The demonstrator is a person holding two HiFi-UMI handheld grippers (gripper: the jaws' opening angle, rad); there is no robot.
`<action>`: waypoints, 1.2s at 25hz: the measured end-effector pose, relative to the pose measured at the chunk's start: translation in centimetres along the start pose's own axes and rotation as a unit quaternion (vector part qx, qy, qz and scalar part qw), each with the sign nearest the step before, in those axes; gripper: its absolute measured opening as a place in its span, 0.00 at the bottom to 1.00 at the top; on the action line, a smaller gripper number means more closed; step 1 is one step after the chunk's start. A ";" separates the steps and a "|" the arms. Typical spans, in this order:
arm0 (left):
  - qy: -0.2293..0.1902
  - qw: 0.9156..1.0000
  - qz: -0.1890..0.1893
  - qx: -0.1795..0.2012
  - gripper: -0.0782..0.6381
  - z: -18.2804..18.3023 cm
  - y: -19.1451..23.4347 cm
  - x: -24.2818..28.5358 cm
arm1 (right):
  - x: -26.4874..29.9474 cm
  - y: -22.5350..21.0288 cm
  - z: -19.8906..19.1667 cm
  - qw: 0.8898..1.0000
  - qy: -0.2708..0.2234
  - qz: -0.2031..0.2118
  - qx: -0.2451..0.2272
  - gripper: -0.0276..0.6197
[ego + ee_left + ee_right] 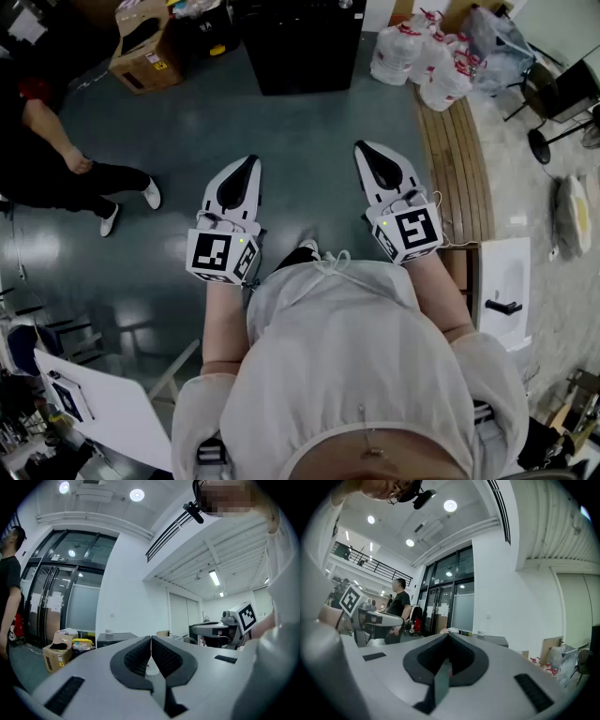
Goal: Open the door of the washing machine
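Observation:
I cannot make out a washing machine in any view. In the head view both grippers are held level over the dark green floor, side by side in front of the person's body. The left gripper (251,161) has its jaws together with nothing between them; in the left gripper view its ribbed pads (140,656) meet at the tip of the left gripper (151,638). The right gripper (360,146) is also shut and empty, and in the right gripper view the right gripper (448,634) has its tips closed.
A black cabinet (300,42) stands ahead, with a cardboard box (145,47) to its left and white plastic bags (422,56) to its right. A slatted wooden bench (459,159) runs along the right, near a white panel with a black handle (503,291). A person in black (47,159) is at the left.

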State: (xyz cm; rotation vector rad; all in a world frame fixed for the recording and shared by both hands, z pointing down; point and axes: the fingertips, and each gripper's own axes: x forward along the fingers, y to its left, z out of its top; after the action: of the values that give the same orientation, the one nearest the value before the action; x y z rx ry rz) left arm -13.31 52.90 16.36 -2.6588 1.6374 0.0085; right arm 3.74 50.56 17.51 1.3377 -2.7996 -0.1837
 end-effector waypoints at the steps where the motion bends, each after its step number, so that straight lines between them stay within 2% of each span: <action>1: 0.000 1.000 0.000 0.000 0.14 -0.1 0.1 0.0 | 0.1 0.0 0.0 1.000 0.001 -0.001 0.002 0.05; 17: 0.011 1.000 0.011 -0.006 0.14 -1.2 1.4 2.1 | 2.2 -1.6 -1.5 1.000 0.002 0.002 0.022 0.05; 20: 0.005 0.999 0.036 -0.019 0.14 -1.8 2.6 2.6 | 3.0 -2.5 -1.9 0.999 -0.002 -0.002 0.038 0.05; 21: 0.000 0.998 0.049 -0.025 0.20 -1.9 3.3 3.0 | 3.5 -2.8 -2.2 0.999 -0.001 -0.001 0.042 0.05; 23: -0.006 0.998 0.055 -0.030 0.55 -2.1 4.6 4.1 | 4.8 -3.5 -2.9 0.999 0.006 0.000 0.049 0.05; 26: 0.011 0.999 0.039 -0.018 0.56 -3.1 6.4 6.4 | 7.7 -4.2 -4.1 0.999 0.018 0.003 0.052 0.05; 30: 0.027 0.999 0.037 -0.017 0.56 -5.0 10.6 9.9 | 13.0 -4.9 -5.8 0.998 0.031 0.001 0.050 0.05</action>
State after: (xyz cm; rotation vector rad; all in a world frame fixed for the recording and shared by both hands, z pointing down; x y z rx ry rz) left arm -18.37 39.22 21.07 -2.6431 1.7663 -0.0350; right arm -0.20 36.88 22.41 1.3362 -2.7926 -0.0030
